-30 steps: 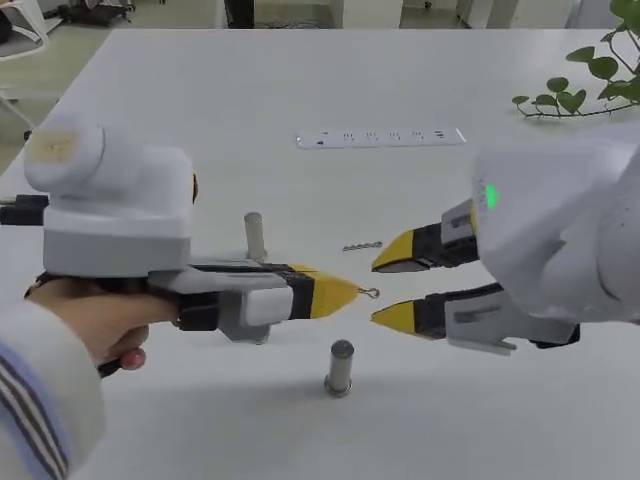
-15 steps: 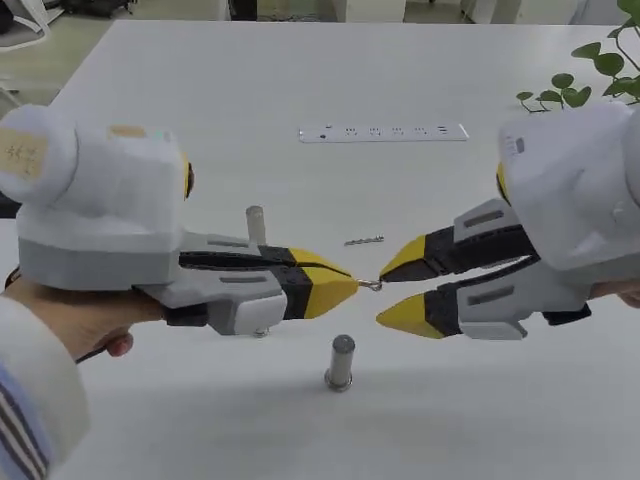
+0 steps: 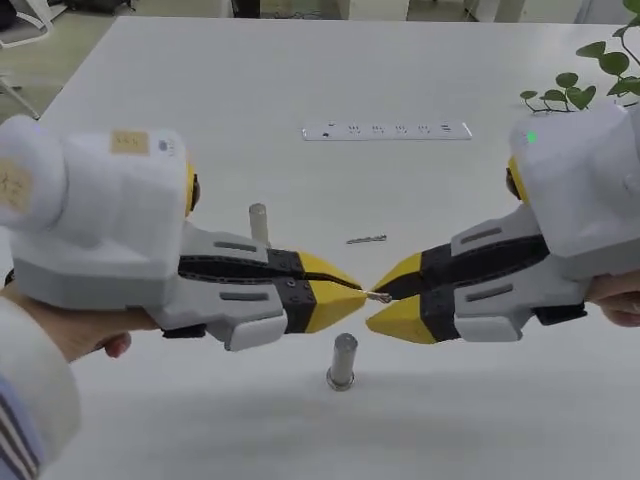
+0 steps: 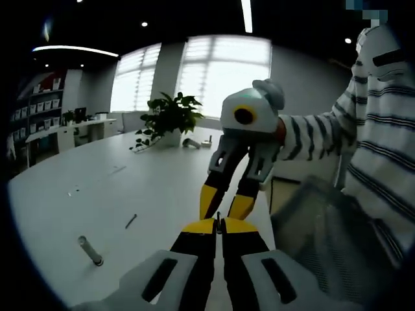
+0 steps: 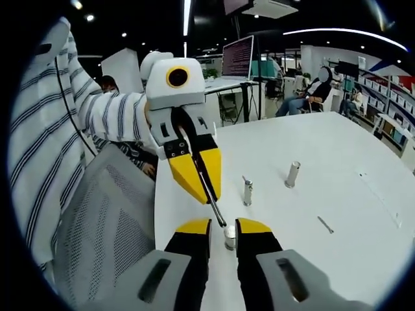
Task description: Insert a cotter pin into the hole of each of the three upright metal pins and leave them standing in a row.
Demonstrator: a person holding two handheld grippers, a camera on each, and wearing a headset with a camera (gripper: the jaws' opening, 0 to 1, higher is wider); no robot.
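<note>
Left gripper (image 3: 352, 290) is clamping shut on a cotter pin (image 5: 212, 196), holding it in the air over the table (image 3: 150, 90). Right gripper (image 3: 378, 300) is meeting it tip to tip, jaws slightly apart around the free end. The two metal pins (image 3: 342, 362) in the head view are looking bare and a spare cotter (image 3: 366, 240) is lying nearby, so I'm guessing most of the job is waiting.

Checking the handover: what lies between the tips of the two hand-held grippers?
A cotter pin, clamped in the left hand-held gripper and reaching the open right hand-held gripper; the head view shows it.
</note>
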